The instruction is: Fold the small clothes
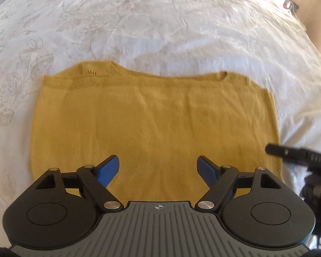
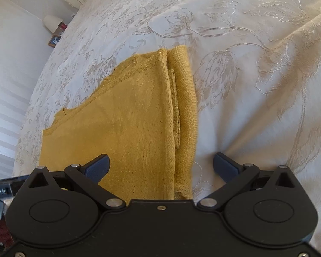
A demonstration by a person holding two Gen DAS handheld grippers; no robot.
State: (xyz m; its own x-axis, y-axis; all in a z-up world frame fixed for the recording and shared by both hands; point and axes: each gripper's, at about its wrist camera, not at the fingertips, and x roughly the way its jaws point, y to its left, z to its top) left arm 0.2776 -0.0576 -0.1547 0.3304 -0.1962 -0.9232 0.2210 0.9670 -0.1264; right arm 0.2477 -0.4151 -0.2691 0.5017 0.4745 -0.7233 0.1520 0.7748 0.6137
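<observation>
The folded garment point(image 1: 156, 124) lies flat on the bedspread point(image 1: 160, 21) — left gripper point(image 1: 158, 167) above its near middle, right gripper point(image 2: 161, 165) straddling its folded right edge.

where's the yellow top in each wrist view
Left wrist: the yellow top fills the centre, spread flat ahead of the gripper.
Right wrist: it lies centre-left, its folded edge running down the middle.
Shared landmark: the white floral bedspread beneath it.

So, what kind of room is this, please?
Most likely a bedroom. The yellow top lies on a white flowered bedspread, and a small lamp and a framed photo stand beside the bed.
</observation>
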